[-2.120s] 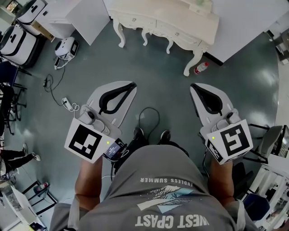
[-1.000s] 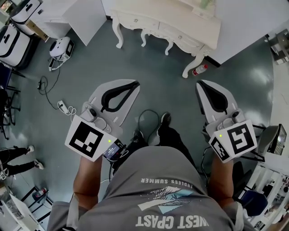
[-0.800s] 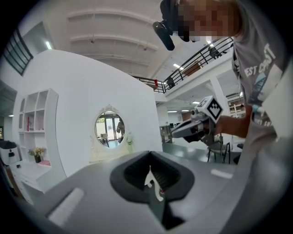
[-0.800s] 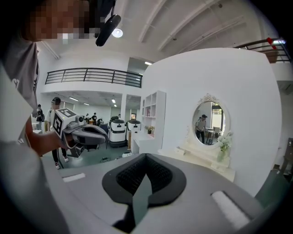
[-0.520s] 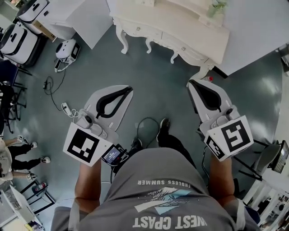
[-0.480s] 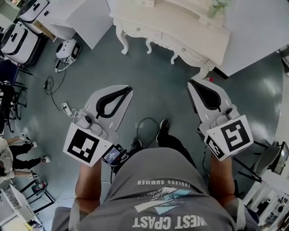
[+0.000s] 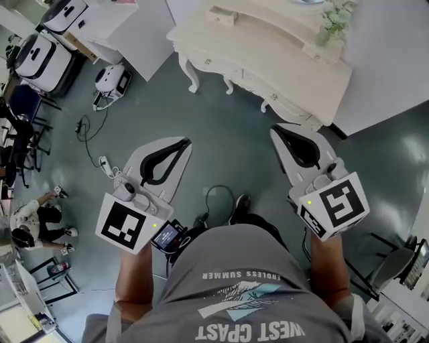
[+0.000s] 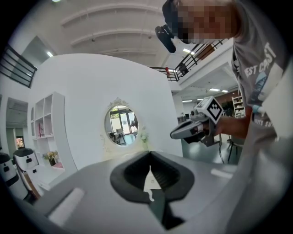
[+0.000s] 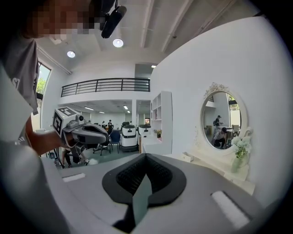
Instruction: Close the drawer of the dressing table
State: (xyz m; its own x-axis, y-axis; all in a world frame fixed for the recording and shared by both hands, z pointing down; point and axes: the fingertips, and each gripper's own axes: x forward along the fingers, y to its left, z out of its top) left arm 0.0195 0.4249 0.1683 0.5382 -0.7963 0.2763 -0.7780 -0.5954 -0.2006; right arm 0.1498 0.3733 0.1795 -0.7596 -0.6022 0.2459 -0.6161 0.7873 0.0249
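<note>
The grey-green floor (image 7: 231,151) fills most of the head view; a white wall (image 7: 392,60) stands in the upper right of the frame; against it, at the top centre, is the cream dressing table (image 7: 268,50) on curved legs, seen from above; its drawer fronts (image 7: 241,75) with small knobs run along the lower edge of the table, toward the person; from this steep angle I cannot tell if one drawer stands out of the front; the oval mirror (image 9: 223,119) of the table shows at the right of the right gripper view.

The person in a grey shirt (image 7: 248,281) stands at the bottom centre, well apart from the table; the left gripper (image 7: 186,141) is at the centre left over bare floor; its jaws are pressed together, with only a thin slit of light between the black pads, and they hold nothing; the right gripper (image 7: 275,129) is at the centre right, its tip in the picture just below the right front corner of the table; its jaws also meet at the tip and are empty.

White cases (image 7: 41,55) and a white machine (image 7: 112,78) are in the upper left; a cable (image 7: 90,137) lies on the floor there; on the counter stand a small box (image 7: 222,15) and a vase of flowers (image 7: 333,20).
</note>
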